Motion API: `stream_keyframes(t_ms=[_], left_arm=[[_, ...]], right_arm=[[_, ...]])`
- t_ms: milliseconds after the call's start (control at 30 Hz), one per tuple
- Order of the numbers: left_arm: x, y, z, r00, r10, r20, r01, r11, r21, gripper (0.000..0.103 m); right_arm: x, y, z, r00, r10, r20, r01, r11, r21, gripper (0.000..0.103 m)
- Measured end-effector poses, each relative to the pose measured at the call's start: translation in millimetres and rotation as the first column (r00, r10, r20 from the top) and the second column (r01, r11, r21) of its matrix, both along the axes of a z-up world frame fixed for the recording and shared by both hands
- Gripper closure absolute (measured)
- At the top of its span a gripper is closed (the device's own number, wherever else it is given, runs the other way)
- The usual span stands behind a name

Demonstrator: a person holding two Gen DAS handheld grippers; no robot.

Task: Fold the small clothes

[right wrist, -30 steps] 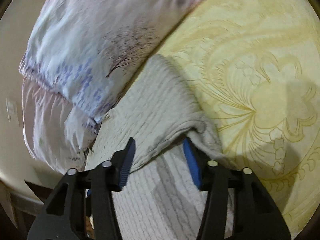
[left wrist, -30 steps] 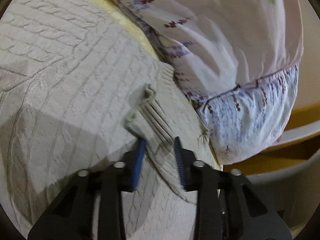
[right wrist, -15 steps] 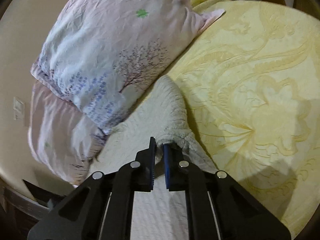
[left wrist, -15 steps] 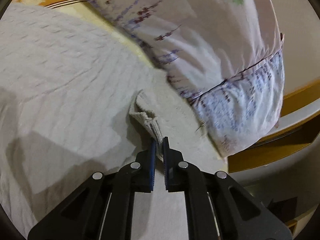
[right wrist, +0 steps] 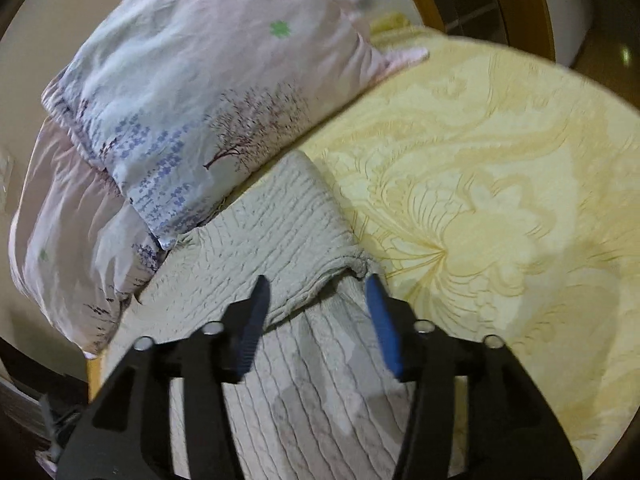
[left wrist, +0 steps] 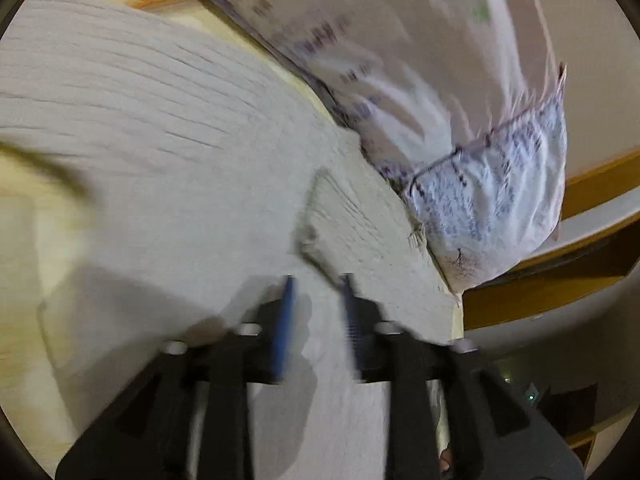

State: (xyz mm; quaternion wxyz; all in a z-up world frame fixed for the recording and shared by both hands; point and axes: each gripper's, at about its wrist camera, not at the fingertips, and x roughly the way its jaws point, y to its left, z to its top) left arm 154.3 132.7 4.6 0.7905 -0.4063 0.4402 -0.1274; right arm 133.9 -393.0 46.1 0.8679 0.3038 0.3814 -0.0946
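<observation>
The left gripper (left wrist: 317, 280) has its two blue-padded fingers (left wrist: 283, 320) spread apart, nothing between them, tips pointing forward and down. Its outline is blurred. The right gripper (right wrist: 318, 280) is parted wider, its blue-lined fingers (right wrist: 382, 320) angled outward, with nothing clamped between them. Both black finger mounts fill the lower part of each wrist view.

No legible text or labels.

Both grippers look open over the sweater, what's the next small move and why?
Probably lift both away. The left gripper and right gripper are open and hold nothing, and the knit sweater lies folded over on the yellow bedspread beside the pillow.
</observation>
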Motion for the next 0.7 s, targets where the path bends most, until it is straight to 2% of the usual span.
stream_keyframes(t_ms=[33,133,233,333,400,533,700], left_arm=[[-13,21,2,0.999,0.041,0.003,-0.041,0.999,0.0,0.054],[-38,68,5,0.991,0.137,0.007,-0.137,0.991,0.001,0.054],[-62,125,2,0.955,0.296,-0.014,-0.296,0.955,0.011,0.054],[-77,171,-9,0.901,0.429,-0.062,-0.429,0.903,0.01,0.055],[-78,185,-12,0.891,0.449,-0.07,-0.452,0.891,-0.034,0.055],[-72,200,-13,0.857,0.512,-0.063,-0.515,0.857,-0.038,0.056],[-62,214,-18,0.817,0.572,-0.074,-0.576,0.815,-0.065,0.061]], right_arm=[[0,4,3,1.0,0.011,0.0,-0.011,1.0,-0.012,0.047],[2,18,8,0.998,0.068,0.004,-0.068,0.997,-0.02,0.043],[8,35,7,0.991,0.133,0.0,-0.133,0.991,-0.014,0.041],[15,53,2,0.981,0.193,-0.012,-0.193,0.981,0.005,0.041],[18,65,-1,0.974,0.227,-0.019,-0.226,0.974,0.015,0.041],[20,78,-2,0.965,0.262,-0.021,-0.261,0.965,0.023,0.041],[17,79,2,0.962,0.272,-0.009,-0.272,0.962,0.013,0.039]])
